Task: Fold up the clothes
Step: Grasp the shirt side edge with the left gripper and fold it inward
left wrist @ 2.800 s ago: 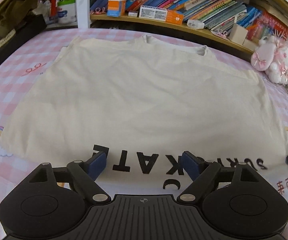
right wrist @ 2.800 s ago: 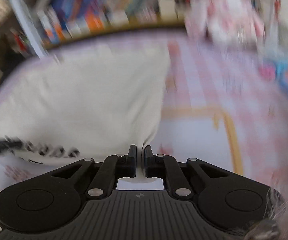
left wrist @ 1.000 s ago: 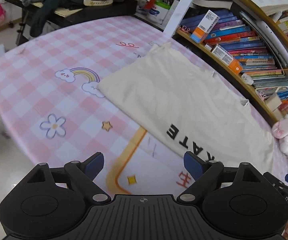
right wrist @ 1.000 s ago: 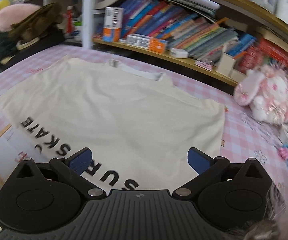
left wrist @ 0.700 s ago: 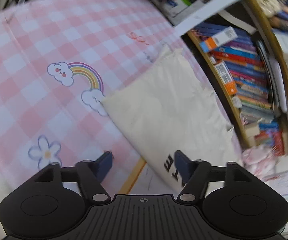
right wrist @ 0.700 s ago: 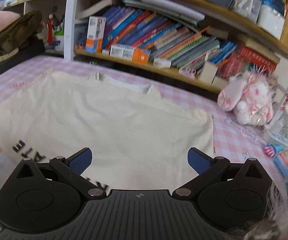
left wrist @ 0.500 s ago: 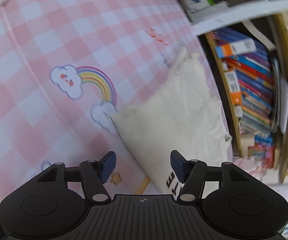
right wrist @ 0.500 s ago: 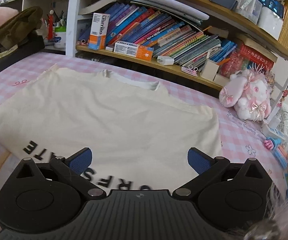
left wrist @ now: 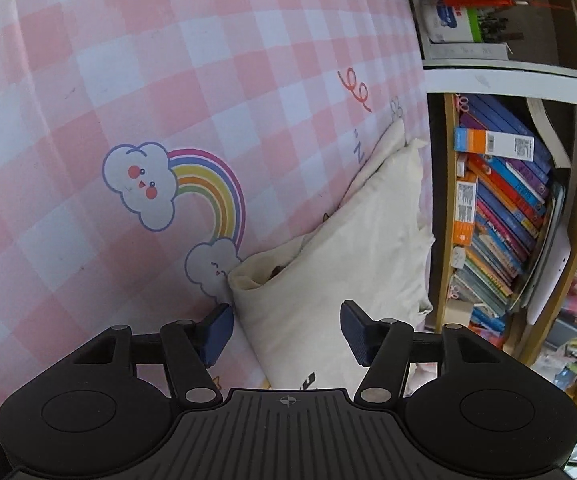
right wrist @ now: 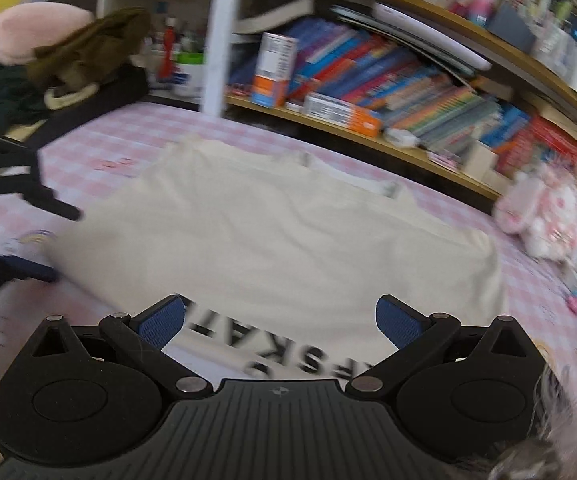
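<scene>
Left gripper [left wrist: 286,330] jaws half-spread round shirt [left wrist: 352,264] corner at 12, not pinching; may catch one layer only. Right gripper [right wrist: 280,326] jaws spread wide.

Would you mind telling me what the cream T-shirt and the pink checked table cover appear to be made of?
T-shirt: probably soft matte cotton knit; it wrinkles and its sleeve opening sags. Table cover: likely smooth printed vinyl or coated cloth; it lies flat with crisp cartoon prints, though this is uncertain.
</scene>
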A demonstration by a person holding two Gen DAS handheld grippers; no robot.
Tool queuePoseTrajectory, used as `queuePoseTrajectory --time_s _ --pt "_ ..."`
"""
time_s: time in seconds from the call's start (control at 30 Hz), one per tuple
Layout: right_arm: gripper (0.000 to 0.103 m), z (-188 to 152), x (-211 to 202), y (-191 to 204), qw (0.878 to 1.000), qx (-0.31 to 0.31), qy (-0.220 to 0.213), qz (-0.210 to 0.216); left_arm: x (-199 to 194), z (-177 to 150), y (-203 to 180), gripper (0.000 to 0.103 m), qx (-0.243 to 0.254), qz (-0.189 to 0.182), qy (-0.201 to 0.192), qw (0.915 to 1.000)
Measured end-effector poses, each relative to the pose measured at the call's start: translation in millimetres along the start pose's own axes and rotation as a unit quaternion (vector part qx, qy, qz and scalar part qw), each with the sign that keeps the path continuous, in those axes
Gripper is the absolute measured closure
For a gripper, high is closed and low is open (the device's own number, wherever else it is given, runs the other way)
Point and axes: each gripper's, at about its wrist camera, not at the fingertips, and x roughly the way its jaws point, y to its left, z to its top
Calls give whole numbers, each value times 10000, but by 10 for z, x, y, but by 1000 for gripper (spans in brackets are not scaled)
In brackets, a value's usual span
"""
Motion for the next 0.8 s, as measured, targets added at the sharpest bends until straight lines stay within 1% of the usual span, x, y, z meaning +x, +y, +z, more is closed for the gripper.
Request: queuePoseTrajectory --time_s 0.03,0.07,0.1,0.17,0.27,0.43,0.47,0.5,0.57,0.6,0.63,0.67,0.7,0.73,0.77,0.8 --pt "0 50 12 55 9999 -21 17 150 4 -1 -1 47 17 19 7 10000" --pt "0 99 25 110 9995 -41 34 300 2 -1 0 51 37 52 7 10000" --pt "0 149 37 165 9990 -62 52 449 0 0 3 62 56 85 6 9999" --pt "0 243 69 276 9973 -78 100 718 3 15 25 69 81 144 6 9999" --pt "0 334 113 446 9953 -165 186 937 1 20 39 69 145 89 39 9998" --pt "0 410 185 641 9946 -295 317 944 32 28 -3 69 440 94 85 9990" --pt "0 424 196 670 9945 -326 339 938 44 30 -18 71 519 119 94 9985" --pt "0 435 205 698 9943 -357 358 935 56 32 -31 84 598 150 111 9980" --pt "0 441 201 739 9939 -415 367 952 87 37 -34 99 749 253 203 9967" --pt "1 443 199 759 9937 -443 371 962 92 34 -44 102 853 278 234 9957" --pt "2 445 195 777 9933 -463 375 986 56 12 -101 103 1094 197 197 9936" --pt "3 445 197 792 9928 -481 386 1026 8 -21 -204 103 1456 89 125 9892" --pt "3 444 201 804 9923 -495 403 1066 -39 -54 -306 103 1817 -20 53 9833" --pt "5 444 207 816 9916 -508 419 1114 -79 -85 -396 103 2140 -109 -10 9768" --pt "15 447 216 828 9903 -517 441 1216 -94 -105 -441 103 2334 -131 -33 9723" --pt "21 450 226 841 9887 -527 466 1322 -109 -126 -486 103 2527 -153 -57 9674"
